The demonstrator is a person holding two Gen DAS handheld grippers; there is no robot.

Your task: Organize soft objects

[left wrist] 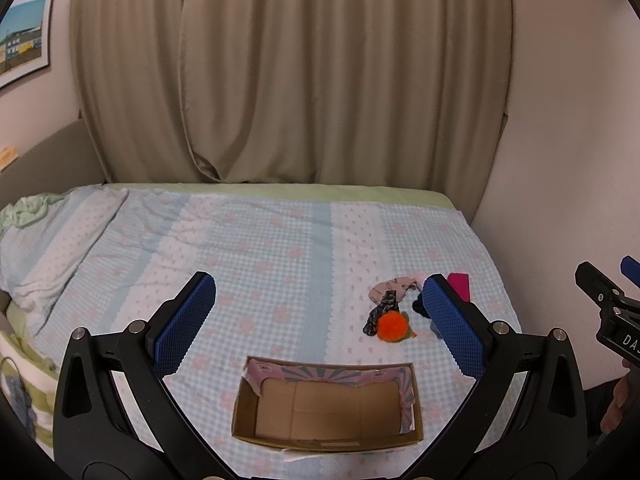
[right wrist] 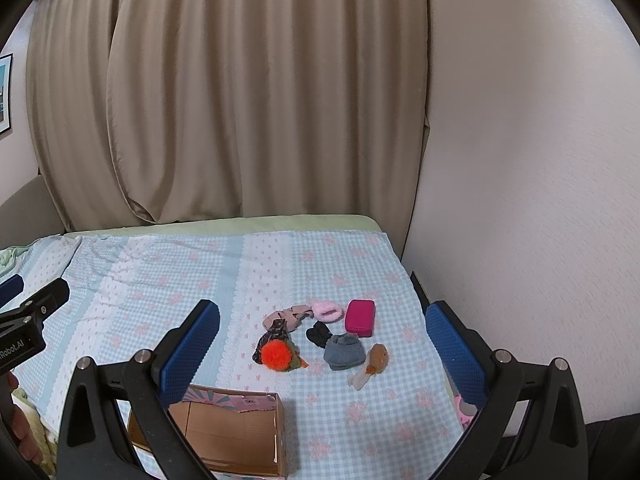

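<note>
Both hand-held grippers gape wide above fuzzy orange pompom [right wrist: 277, 354], cardboard box [left wrist: 328, 408].

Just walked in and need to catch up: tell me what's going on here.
A person holds two handheld grippers over a bed with a blue checked bedspread. Both the left gripper and the right gripper are open and empty. An open cardboard box holds nothing. A pile of soft things lies beyond it, untouched: a fluffy orange pompom, a grey folded cloth, a pink fuzzy scrunchie and a magenta rectangular case.
</note>
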